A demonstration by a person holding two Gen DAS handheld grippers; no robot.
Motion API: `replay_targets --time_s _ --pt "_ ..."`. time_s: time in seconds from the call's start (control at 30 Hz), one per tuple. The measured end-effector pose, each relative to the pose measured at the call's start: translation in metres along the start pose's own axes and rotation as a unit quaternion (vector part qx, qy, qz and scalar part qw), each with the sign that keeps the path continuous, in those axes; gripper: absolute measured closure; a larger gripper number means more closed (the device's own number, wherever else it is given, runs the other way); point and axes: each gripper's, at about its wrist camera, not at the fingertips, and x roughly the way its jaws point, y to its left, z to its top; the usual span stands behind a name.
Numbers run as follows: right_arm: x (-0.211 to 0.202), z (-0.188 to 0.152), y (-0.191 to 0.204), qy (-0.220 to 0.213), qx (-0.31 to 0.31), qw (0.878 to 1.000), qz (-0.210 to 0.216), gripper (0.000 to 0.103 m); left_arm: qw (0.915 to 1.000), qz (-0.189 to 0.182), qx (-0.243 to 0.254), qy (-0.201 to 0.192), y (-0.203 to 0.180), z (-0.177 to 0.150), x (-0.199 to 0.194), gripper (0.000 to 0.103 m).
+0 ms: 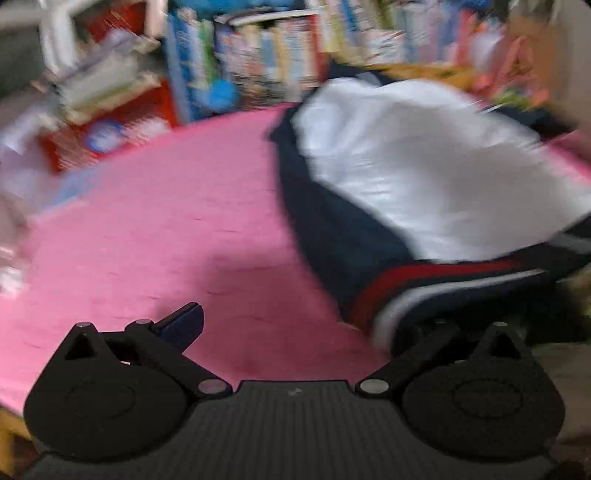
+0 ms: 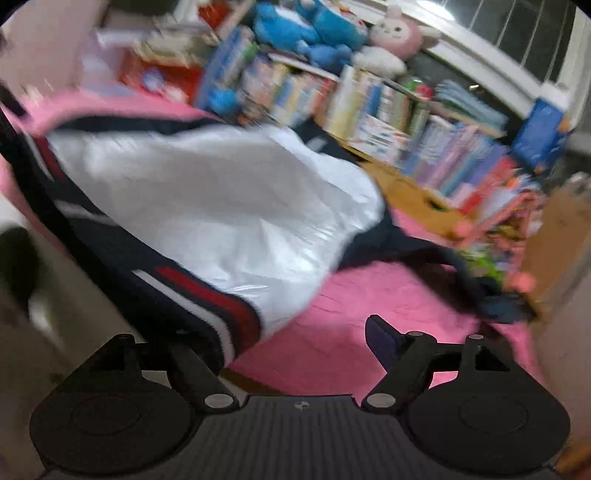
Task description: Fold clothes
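We work over a pink sheet [image 1: 147, 221] that spreads ahead of both grippers, with a crowded bookshelf [image 2: 406, 122] and blue and pink plush toys [image 2: 314, 33] beyond it. The jacket [image 1: 406, 166], navy with white lining turned up and a red-and-white striped hem, lies ahead and to the right of the left gripper [image 1: 295, 321], its hem draped over that gripper's right finger; ahead and to the left of the right gripper [image 2: 295, 332], it covers that one's left finger. Both sets of jaws stand wide and, as far as the blur lets us judge, clamp nothing. We judge the step in hand to be regrasping for the next fold: we should clear each buried finger, take the hem at matching corners, and carry both sides together so the slippery lining does not slide.
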Motion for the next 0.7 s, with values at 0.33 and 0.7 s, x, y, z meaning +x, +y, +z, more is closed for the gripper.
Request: replay_targets --time_s 0.33,0.7 --pt "0.006 0.054 -0.115 -0.13 0.22 0.958 0.129 0.0 0.9935 0.014 -0.084 -0.075 0.047 0.085 0.001 0.0" --pt "0.266 0.249 -0.057 -0.029 0.222 0.972 0.065 0.0 0.9934 0.093 -0.033 -0.057 -0.033 0.09 0.148 0.0"
